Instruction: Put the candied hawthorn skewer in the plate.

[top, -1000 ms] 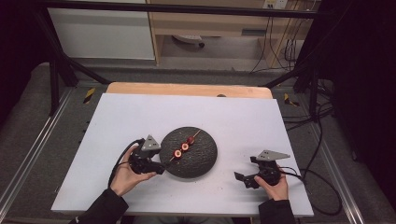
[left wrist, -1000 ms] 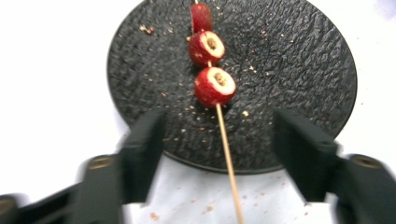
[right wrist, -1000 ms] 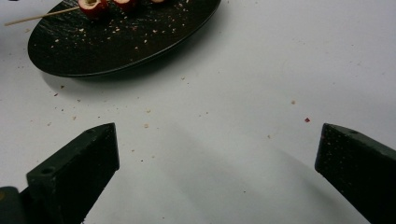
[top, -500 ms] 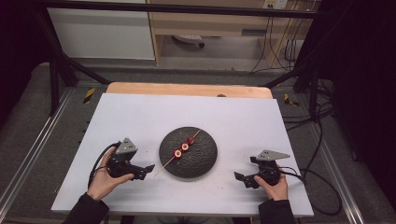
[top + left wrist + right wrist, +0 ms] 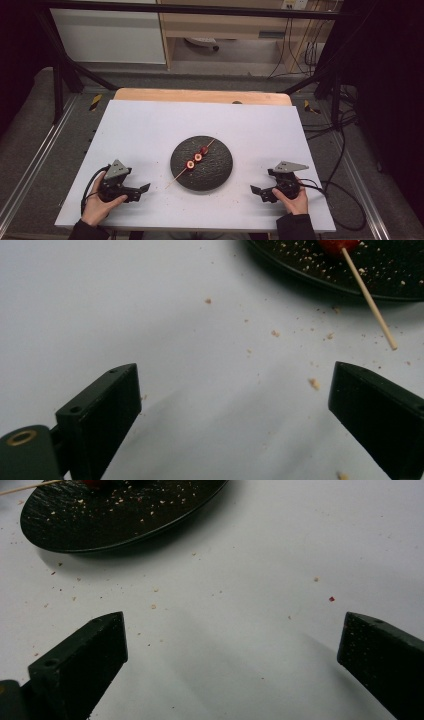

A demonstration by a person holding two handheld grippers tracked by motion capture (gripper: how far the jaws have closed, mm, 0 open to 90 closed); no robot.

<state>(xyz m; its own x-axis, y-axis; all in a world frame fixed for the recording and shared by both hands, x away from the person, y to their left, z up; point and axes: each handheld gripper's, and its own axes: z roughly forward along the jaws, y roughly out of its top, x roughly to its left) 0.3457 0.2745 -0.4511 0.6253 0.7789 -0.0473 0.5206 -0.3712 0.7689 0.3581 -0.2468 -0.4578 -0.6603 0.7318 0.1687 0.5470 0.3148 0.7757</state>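
Left hand-held gripper (image 5: 142, 190) has just spread its jaws wide, nothing between them; right hand-held gripper (image 5: 256, 192) gapes empty too. Left gripper view catches crumbs (image 5: 314, 383) on the table (image 5: 150, 130). High view: one skewer (image 5: 192, 162), three red pieces, on one black plate (image 5: 220, 172).

A plate (image 5: 202, 163) sits mid-surface (image 5: 150, 125); a skewer (image 5: 192, 163) lies across it, its stick end overhanging the near-left rim; the left tool (image 5: 142, 190) rests left of it, the right tool (image 5: 256, 192) right.
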